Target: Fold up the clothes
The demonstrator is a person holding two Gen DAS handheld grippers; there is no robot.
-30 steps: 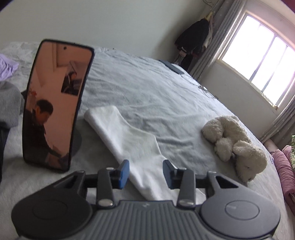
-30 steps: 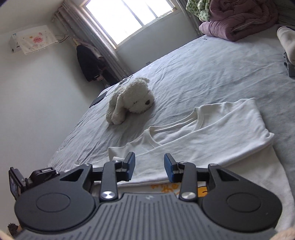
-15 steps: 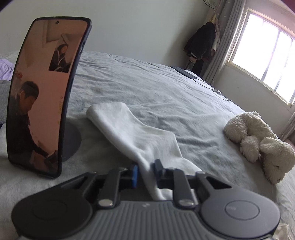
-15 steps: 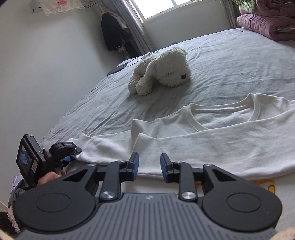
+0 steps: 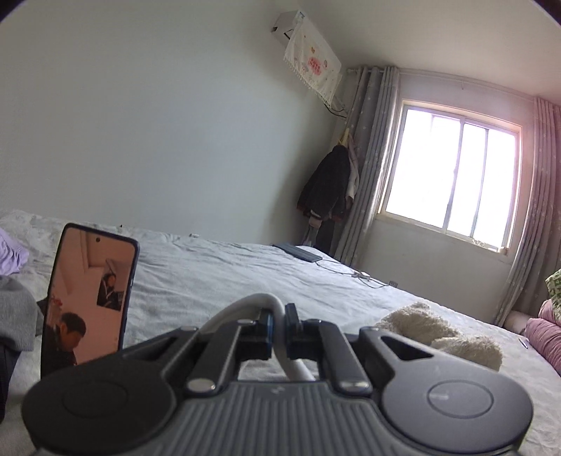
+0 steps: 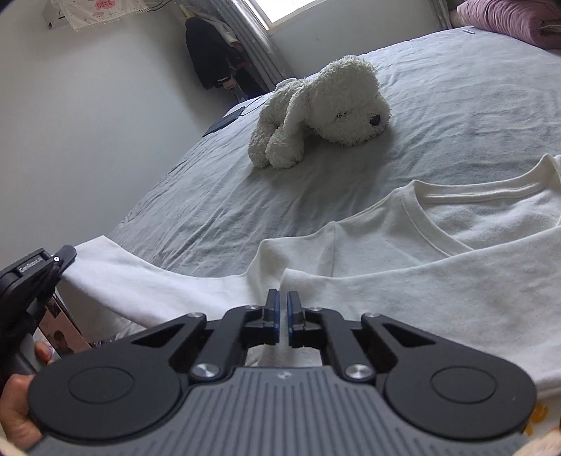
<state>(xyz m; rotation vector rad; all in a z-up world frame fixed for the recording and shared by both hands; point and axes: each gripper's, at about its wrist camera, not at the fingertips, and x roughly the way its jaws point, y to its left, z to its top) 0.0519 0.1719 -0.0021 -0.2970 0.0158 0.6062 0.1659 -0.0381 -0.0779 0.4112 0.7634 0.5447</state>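
A white long-sleeved shirt (image 6: 438, 280) lies partly folded on the grey bed (image 6: 455, 122). My left gripper (image 5: 277, 324) is shut on the shirt's sleeve (image 5: 257, 302), which arches up over the fingers, lifted off the bed. In the right wrist view that sleeve (image 6: 133, 280) stretches left to the left gripper (image 6: 35, 277). My right gripper (image 6: 283, 308) has its jaws nearly together at the shirt's near edge below the armpit. Whether cloth sits between them is not visible.
A phone (image 5: 87, 298) stands on a holder at the left of the bed. A white plush dog (image 6: 322, 108) lies beyond the shirt. Grey and purple clothes (image 5: 14, 312) are piled at the far left. A pink quilt (image 6: 508, 17) lies by the window.
My left gripper has shut on the sleeve and lifted it, tilting up toward the wall. My right gripper has closed from open and moved down to the shirt's near edge.
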